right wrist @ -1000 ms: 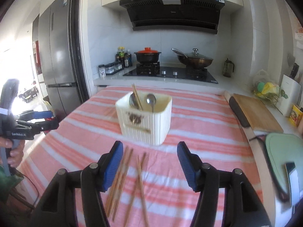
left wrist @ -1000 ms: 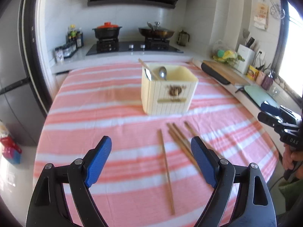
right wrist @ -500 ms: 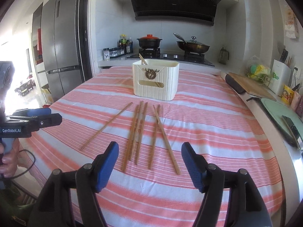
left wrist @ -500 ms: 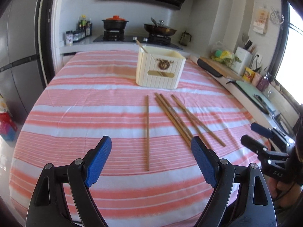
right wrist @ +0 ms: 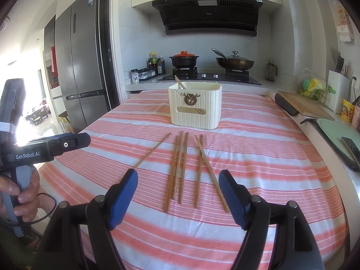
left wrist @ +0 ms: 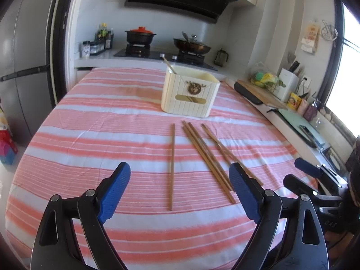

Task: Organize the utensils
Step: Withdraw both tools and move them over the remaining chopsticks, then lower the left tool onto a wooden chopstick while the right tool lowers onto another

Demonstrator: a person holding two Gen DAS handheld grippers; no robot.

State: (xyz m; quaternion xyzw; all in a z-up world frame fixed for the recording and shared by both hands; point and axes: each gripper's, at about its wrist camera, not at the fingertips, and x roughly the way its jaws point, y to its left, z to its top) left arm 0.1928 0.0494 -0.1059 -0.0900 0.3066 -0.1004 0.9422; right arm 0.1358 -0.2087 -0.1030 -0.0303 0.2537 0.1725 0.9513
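Several wooden chopsticks [left wrist: 207, 155] lie loose on the pink-and-white striped tablecloth, one single stick [left wrist: 172, 164] apart to their left. In the right wrist view the bundle [right wrist: 180, 166] lies ahead of the fingers, the single stick [right wrist: 151, 150] angled to the left. A cream utensil holder [left wrist: 190, 93] stands behind them with a wooden handle sticking out; it also shows in the right wrist view [right wrist: 195, 104]. My left gripper [left wrist: 180, 191] is open and empty above the near table edge. My right gripper [right wrist: 177, 193] is open and empty, just short of the chopsticks.
The striped tablecloth [left wrist: 101, 123] covers the table up to a counter with a stove, a black pot [left wrist: 140, 36] and a wok [left wrist: 192, 46]. A fridge [right wrist: 83, 72] stands at the left. A cutting board [right wrist: 301, 104] and a knife block lie along the right counter.
Both grippers have pulled back and lowered from near the holder toward the table's near edge. The chopsticks now lie farther ahead. Both stay open and empty.
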